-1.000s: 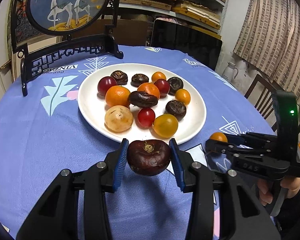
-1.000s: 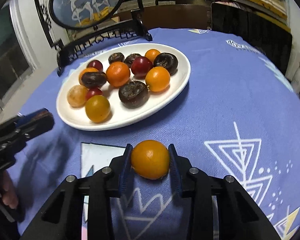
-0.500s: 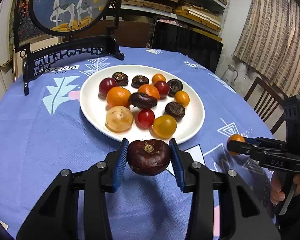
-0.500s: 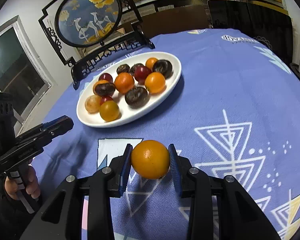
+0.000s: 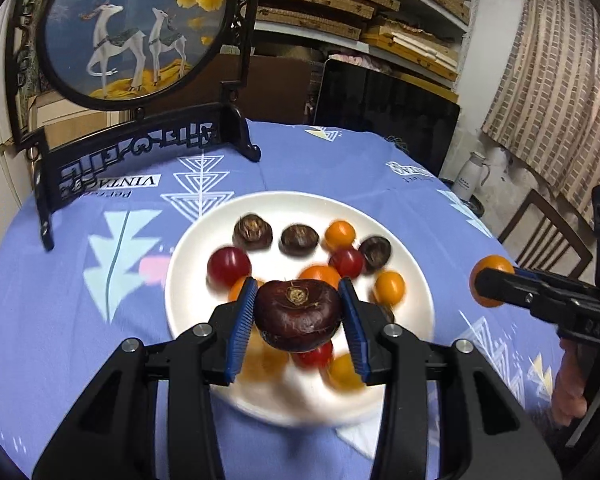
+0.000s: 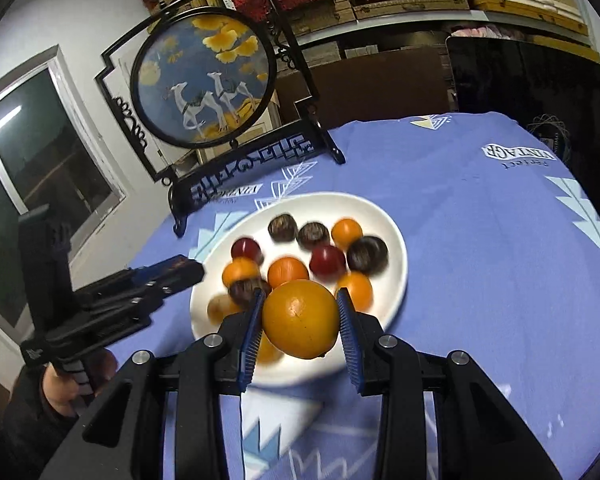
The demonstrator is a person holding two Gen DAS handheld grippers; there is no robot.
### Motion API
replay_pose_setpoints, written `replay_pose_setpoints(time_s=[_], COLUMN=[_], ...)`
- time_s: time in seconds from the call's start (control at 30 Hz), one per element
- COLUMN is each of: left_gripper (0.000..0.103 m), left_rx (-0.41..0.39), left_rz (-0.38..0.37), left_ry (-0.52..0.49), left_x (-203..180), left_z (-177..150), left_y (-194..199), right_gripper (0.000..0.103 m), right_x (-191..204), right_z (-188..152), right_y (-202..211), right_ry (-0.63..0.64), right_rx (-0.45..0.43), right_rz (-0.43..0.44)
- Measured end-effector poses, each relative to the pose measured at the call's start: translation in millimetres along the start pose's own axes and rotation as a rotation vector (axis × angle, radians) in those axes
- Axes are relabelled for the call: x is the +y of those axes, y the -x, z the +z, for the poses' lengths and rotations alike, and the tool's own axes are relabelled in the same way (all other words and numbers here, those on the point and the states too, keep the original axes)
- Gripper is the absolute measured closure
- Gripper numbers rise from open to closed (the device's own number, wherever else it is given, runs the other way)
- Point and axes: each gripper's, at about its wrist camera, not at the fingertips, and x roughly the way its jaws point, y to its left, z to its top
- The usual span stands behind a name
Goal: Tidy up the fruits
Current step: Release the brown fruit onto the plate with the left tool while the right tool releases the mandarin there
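Orange fruit (image 6: 300, 318) between right tool (image 6: 300, 322) pads, above white plate (image 6: 396, 240).

Both tools are matte black plastic. The left gripper (image 5: 300, 316) and the right gripper (image 6: 300, 320) each have two angular arms with round silver screws at the joints and blue ribbed pads lining the jaws. White letters mark the right gripper's side. A dark sleeve (image 6: 16, 432) covers the left wrist.
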Motion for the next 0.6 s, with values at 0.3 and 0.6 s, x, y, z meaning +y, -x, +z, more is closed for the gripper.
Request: replay_pose_setpoints(time_s=[0.3,0.6], left_gripper=[0.062,0.019], left_rx=[0.090,0.053], left_rz=[0.004,-0.022], left_ry=[0.058,0.125], left_x=[19.8,26.6], left_z=[22.8,28.4], left_y=[-68.2,-79.9], right_gripper=[0.067,0.039], right_x=[-12.4,-28.5], right_z=[16.4,11.5], right_y=[-51.4,-68.7], right_ry=[-0.046,-0.080], right_rx=[0.035,0.011], right_rz=[0.042,0.065])
